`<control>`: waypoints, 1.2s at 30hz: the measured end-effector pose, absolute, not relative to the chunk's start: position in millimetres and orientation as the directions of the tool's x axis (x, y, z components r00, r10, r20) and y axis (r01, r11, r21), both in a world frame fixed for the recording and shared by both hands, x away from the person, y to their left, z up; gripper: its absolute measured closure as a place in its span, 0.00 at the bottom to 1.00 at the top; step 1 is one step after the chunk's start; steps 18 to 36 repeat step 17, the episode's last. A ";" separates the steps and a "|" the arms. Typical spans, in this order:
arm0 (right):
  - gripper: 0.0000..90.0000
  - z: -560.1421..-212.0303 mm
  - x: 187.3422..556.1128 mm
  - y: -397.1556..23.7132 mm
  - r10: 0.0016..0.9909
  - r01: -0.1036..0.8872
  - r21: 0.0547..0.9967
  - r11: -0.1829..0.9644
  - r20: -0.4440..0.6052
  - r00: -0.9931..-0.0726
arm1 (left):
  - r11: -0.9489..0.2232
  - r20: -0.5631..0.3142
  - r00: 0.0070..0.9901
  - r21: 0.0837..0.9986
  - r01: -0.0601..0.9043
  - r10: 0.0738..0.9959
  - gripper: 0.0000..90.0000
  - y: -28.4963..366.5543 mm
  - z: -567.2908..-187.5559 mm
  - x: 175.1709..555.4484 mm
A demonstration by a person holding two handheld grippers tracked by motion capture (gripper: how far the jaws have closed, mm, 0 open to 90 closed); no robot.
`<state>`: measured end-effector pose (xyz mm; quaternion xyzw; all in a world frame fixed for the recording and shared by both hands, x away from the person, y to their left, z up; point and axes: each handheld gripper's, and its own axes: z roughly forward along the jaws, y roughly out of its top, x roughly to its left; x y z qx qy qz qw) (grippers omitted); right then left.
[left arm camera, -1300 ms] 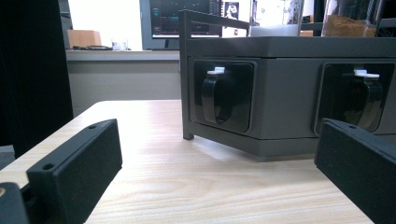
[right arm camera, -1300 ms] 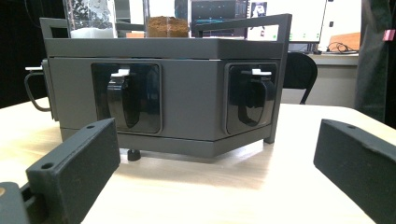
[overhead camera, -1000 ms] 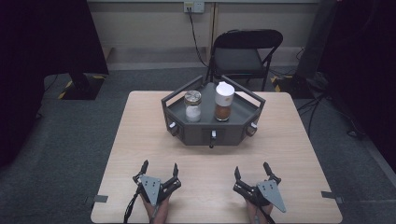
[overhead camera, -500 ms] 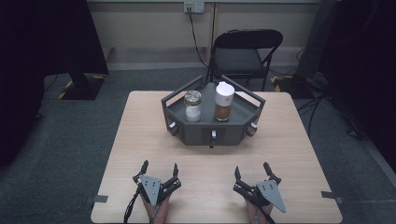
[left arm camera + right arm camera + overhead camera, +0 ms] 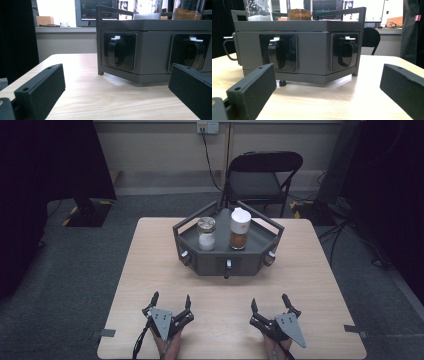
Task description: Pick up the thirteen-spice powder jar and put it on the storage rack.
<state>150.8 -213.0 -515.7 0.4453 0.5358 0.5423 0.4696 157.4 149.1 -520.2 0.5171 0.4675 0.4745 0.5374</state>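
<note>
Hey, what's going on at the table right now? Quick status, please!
Left gripper and right gripper open, empty, at near table edge. Grey rack mid-table, untouched, carrying white-powder jar and brown-powder jar. Nothing between grippers and rack.

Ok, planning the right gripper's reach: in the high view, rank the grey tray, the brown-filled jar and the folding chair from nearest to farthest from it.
From the right gripper:
1. Grey tray, mid-table, ahead and left.
2. Brown-filled jar, standing on the tray's right half.
3. Folding chair, on the floor beyond the table.
</note>
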 end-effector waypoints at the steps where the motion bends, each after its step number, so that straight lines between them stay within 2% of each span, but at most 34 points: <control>1: 0.00 -515.7 150.8 -213.0 0.987 -0.032 0.999 0.015 -0.020 -0.162 | 0.015 -0.012 0.112 1.000 -0.026 0.994 0.00 149.1 -520.2 157.4; 36: 0.00 -515.5 151.0 -213.2 0.986 -0.032 0.999 0.015 -0.020 -0.164 | 0.016 -0.014 0.110 1.000 -0.020 0.994 0.00 148.7 -519.1 158.2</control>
